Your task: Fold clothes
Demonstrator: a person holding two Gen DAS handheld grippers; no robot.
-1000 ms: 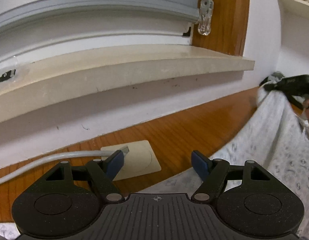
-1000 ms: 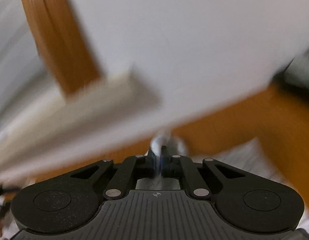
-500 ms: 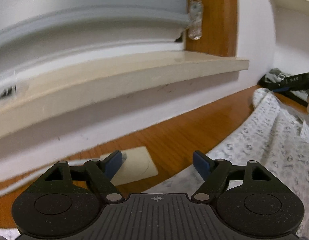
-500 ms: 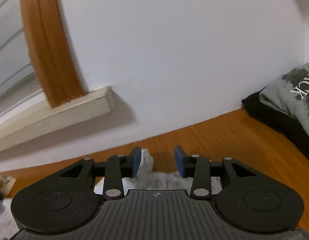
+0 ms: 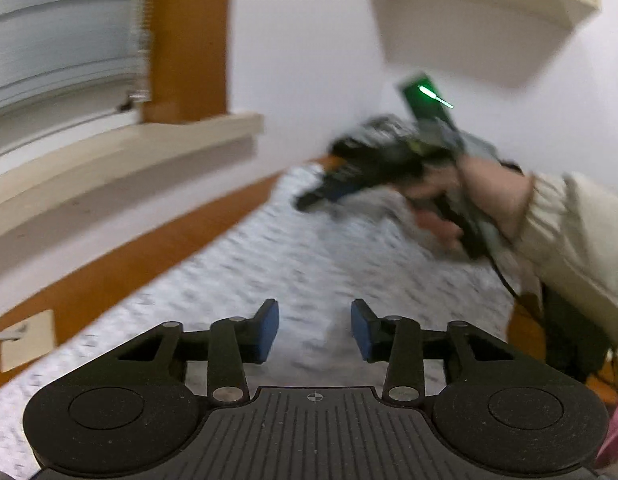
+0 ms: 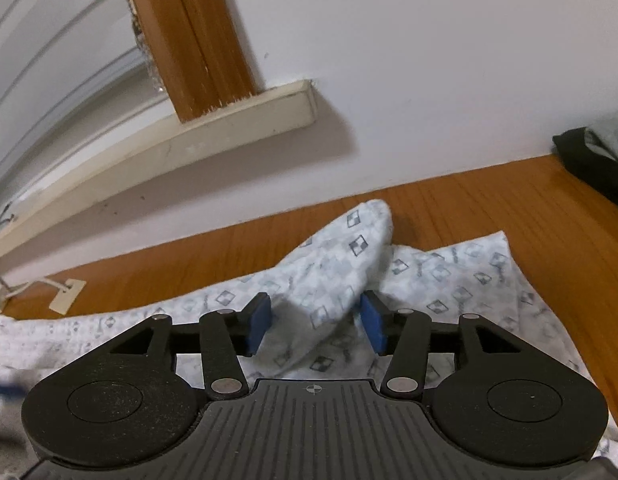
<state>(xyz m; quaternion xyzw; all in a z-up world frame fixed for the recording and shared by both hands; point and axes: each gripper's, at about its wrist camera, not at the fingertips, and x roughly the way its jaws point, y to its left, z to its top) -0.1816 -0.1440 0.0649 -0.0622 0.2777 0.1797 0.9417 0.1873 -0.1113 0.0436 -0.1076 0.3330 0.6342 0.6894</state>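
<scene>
The left gripper [image 5: 311, 330] is closing above the patterned white garment [image 6: 449, 280], gripping nothing; the right gripper [image 6: 315, 326] is opening, pads clear of a raised fold on the wooden table [image 6: 489, 196].

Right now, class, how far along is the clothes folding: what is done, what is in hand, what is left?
Done: the patterned cloth lies spread on the wooden table, one corner flopped over. In hand: the right claw is opening around that raised fold without pressing it; the left claw is closing above the cloth, holding nothing. Left: no neat fold shows yet, and dark clothing waits behind.
</scene>
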